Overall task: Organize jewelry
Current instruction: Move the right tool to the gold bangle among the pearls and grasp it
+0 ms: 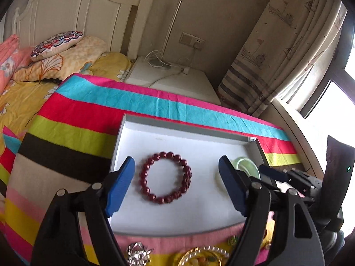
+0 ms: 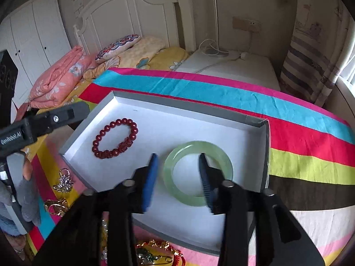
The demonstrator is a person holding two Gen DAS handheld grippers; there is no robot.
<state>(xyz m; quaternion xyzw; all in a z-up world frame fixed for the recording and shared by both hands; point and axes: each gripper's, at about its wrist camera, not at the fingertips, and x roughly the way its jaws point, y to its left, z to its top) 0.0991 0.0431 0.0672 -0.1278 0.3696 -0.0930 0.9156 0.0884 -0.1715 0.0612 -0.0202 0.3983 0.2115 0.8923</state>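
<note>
A shallow white box with a grey rim (image 1: 177, 126) (image 2: 177, 106) lies on the striped blanket. In it are a dark red bead bracelet (image 1: 142, 178) (image 2: 98, 143) and a pale green jade bangle (image 1: 246, 164) (image 2: 224, 162). My left gripper (image 1: 176, 163) hangs open just above the bead bracelet, one blue finger on each side, not touching it. Over the bangle my right gripper (image 2: 178, 156) is open; one finger is outside the ring's left edge, the other over its hole. The bangle lies flat in the box.
Loose jewelry lies on the blanket in front of the box: a silver brooch (image 1: 137, 252) (image 2: 64, 181), a gold clasp (image 2: 55, 206), and red and gold pieces (image 2: 159, 252). A gloved hand (image 2: 26, 190) holds the left gripper. Pillows and a white bedside table (image 2: 233, 68) are behind.
</note>
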